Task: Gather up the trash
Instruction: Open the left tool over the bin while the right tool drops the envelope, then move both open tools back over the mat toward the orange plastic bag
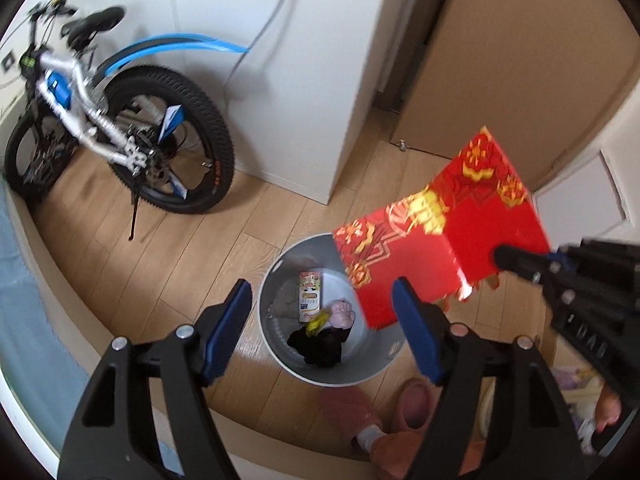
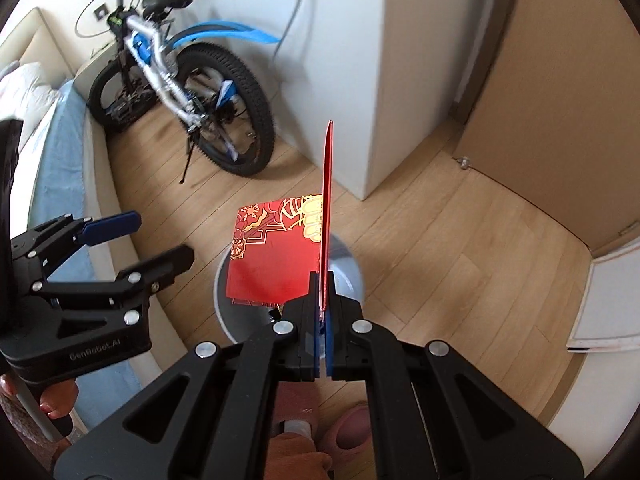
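The step in hand looks like dropping a piece of trash into the bin: the right tool has its fingers pressed together on the lower edge of a folded red card printed with gold patterns, and holds it in the air above the right side of the grey bin on the wooden floor. The bin already holds a small carton, something black and a pale crumpled item. The left tool hangs over the bin with its fingers spread wide and nothing between them. The card overhangs the bin's rim, so the next move probably calls for shifting it over the opening and then parting the right tool's fingers. A bicycle stands well apart by the wall.
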